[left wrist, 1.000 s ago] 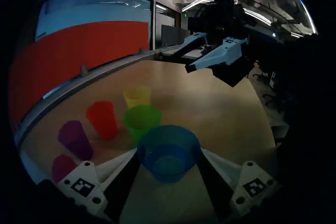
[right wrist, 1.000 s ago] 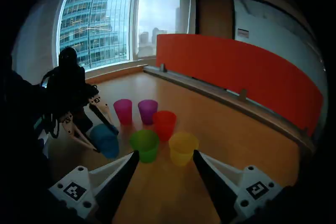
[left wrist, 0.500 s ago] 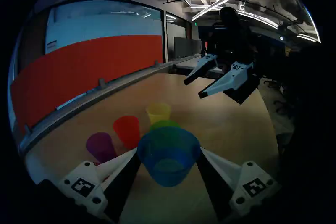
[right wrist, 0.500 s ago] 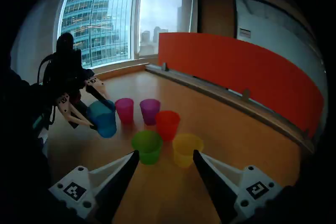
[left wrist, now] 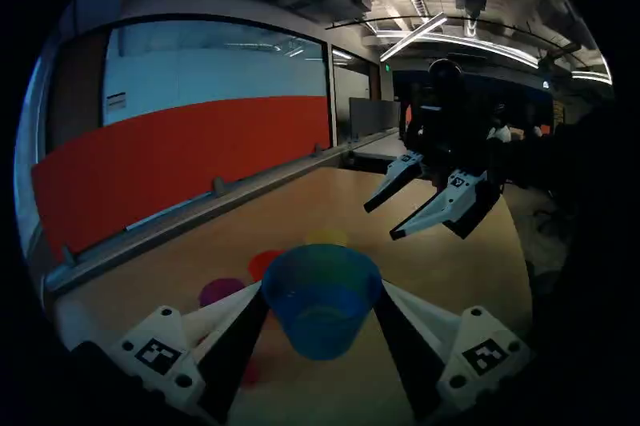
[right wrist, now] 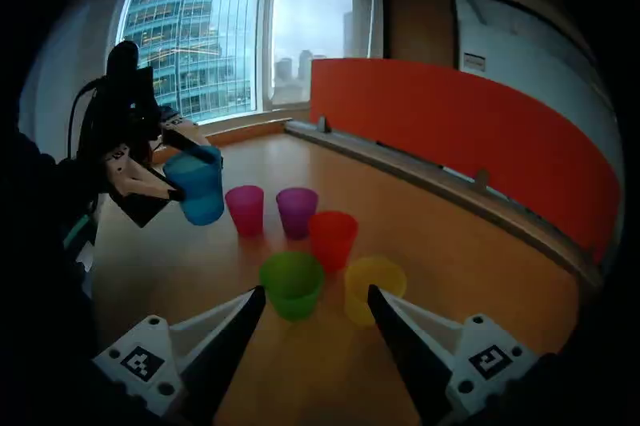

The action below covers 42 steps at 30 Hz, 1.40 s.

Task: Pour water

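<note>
My left gripper is shut on a translucent blue cup, held upright. In the right gripper view the same blue cup hangs well above the wooden table, left of the cup group, with the left gripper around it. On the table stand a magenta cup, a purple cup, a red cup, a green cup and a yellow cup. My right gripper is open just before the green and yellow cups, holding nothing. It also hangs open in the air as the right gripper.
An orange partition wall with a grey rail runs along the table's far side. Large windows stand behind the left gripper. Behind the held cup peek a red cup and a purple cup.
The left gripper has lifted the blue cup from near the table to well above it. The standing cups have dropped lower in its view. The right gripper has stayed open.
</note>
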Tool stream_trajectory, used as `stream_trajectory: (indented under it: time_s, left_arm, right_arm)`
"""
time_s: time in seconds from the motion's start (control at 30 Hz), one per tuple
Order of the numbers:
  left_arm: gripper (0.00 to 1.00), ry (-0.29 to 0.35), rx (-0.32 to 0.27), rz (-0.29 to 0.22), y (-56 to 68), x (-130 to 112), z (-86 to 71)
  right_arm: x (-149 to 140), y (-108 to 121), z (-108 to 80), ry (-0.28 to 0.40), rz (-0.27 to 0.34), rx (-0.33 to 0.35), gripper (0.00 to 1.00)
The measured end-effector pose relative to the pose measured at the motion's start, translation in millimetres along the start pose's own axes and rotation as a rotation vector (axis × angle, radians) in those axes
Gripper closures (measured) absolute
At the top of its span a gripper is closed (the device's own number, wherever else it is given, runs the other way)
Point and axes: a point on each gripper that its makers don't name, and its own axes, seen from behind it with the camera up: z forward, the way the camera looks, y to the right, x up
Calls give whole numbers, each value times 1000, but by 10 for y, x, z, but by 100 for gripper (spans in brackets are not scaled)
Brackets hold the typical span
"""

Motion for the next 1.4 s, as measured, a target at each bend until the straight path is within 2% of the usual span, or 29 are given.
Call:
stream_trajectory:
  time_s: [0.27,0.47,0.83,1.17,1.4]
  left_arm:
    - [14,63,35,1,-130,233,-121]
    - [14,98,44,-3,-178,362,-178]
    - [14,117,70,-5,-285,408,-206]
    - [14,147,90,-5,-368,531,-248]
    - [14,149,98,8,-384,577,-279]
  right_arm:
    - [-39,-74,120,-10,0,18,1]
    - [-97,-126,185,-20,2,32,1]
    - [-219,-186,315,-42,17,47,1]
    - [-359,-241,550,-68,25,61,1]
    - [-447,-237,724,-98,20,50,1]
